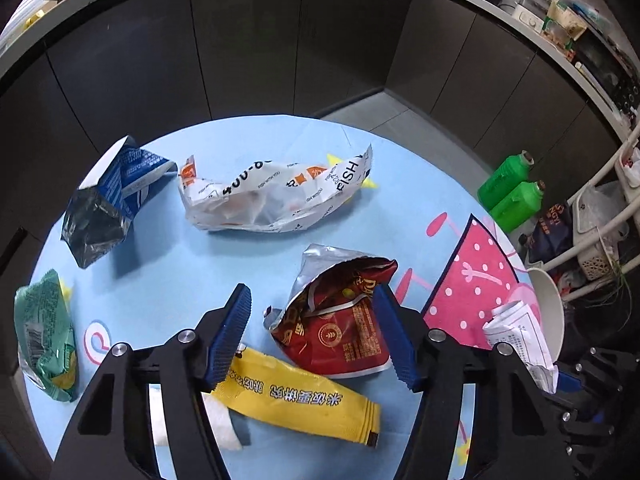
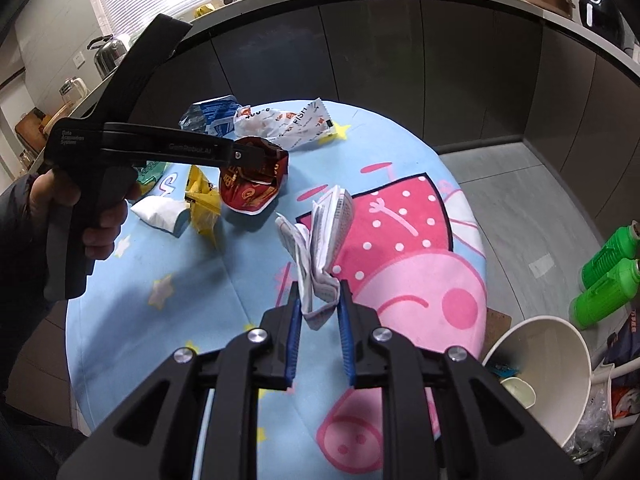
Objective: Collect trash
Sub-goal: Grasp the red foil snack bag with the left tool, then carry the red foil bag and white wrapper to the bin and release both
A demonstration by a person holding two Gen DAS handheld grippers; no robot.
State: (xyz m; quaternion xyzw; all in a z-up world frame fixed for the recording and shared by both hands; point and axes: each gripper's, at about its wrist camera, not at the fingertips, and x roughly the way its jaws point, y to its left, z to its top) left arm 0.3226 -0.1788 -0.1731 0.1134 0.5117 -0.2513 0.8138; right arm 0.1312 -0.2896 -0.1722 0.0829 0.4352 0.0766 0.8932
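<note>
A red snack bag (image 1: 340, 320) lies on the round table's blue cartoon cloth (image 1: 168, 264), between the blue pads of my left gripper (image 1: 312, 292). Its right pad is at the bag's edge and its left pad stands apart, so the gripper is open. My right gripper (image 2: 320, 300) is shut on a crumpled white printed paper (image 2: 324, 236), held above the cloth. More trash lies around: a white fish wrapper (image 1: 276, 196), a blue bag (image 1: 116, 196), a green packet (image 1: 44, 332), a yellow sachet (image 1: 296, 396) and a white tissue (image 1: 224, 424).
A white paper bucket (image 2: 552, 368) with a small cup inside stands just off the table's right edge. Two green bottles (image 2: 604, 276) sit on the floor beyond it, beside a white rack with bags (image 1: 600, 232). Dark cabinets (image 1: 248, 40) run behind the table.
</note>
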